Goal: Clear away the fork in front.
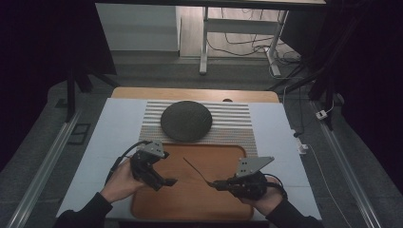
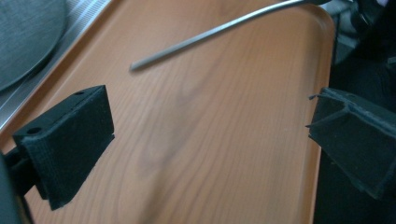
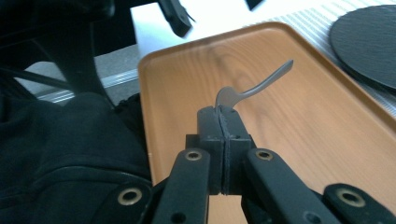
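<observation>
A wooden tray (image 1: 190, 199) sits on the surface, dark plate (image 1: 186, 120) at 12 o'clock. Right tongs (image 3: 223, 112) clamp a spoon (image 3: 261, 84); left tongs (image 2: 205, 135) gape empty. Next, likely, setting the spoon down.

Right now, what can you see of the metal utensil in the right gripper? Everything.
The utensil is a thin grey metal piece with a matte sheen, probably a spoon or fork. Its wider end is pinched between the shut jaws of the right gripper; which kind of head it has is hidden. The slim, slightly curved handle juts out free, above the wooden tray, touching nothing else, its tip pointing roughly toward the dark round plate.
</observation>
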`<action>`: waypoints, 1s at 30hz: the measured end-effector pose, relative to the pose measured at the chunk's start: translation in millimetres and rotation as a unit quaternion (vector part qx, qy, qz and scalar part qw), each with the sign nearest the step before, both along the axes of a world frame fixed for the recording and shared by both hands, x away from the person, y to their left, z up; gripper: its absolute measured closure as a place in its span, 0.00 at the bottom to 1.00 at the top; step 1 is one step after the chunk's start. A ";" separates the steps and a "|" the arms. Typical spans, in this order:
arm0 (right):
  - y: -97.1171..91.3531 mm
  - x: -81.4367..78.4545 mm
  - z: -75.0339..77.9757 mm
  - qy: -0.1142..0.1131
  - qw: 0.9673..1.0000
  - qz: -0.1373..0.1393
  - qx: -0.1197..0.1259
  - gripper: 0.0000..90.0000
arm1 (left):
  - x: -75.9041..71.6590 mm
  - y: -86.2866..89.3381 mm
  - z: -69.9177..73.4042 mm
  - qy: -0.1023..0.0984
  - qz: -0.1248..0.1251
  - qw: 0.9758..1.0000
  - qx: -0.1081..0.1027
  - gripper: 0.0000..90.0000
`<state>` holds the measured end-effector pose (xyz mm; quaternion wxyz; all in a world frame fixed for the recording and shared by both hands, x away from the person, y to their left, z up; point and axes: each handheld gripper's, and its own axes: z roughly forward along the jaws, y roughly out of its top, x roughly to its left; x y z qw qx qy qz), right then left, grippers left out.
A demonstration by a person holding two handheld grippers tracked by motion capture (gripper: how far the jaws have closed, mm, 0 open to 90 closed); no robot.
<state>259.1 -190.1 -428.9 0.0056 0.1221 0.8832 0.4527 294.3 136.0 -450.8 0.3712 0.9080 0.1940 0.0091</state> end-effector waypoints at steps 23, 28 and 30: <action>22.6 -17.5 -3.1 0.018 0.993 0.116 -0.001 0.98 | -10.2 -40.9 -17.2 -0.063 -0.198 0.974 0.088 0.64; 23.1 -17.4 -4.3 0.027 0.991 0.130 -0.009 0.98 | -15.1 -44.5 -18.6 -0.070 -0.247 0.962 0.097 0.83; 23.2 -17.4 -4.5 0.029 0.991 0.132 -0.011 0.98 | -17.0 -46.4 -19.4 -0.074 -0.264 0.956 0.106 0.85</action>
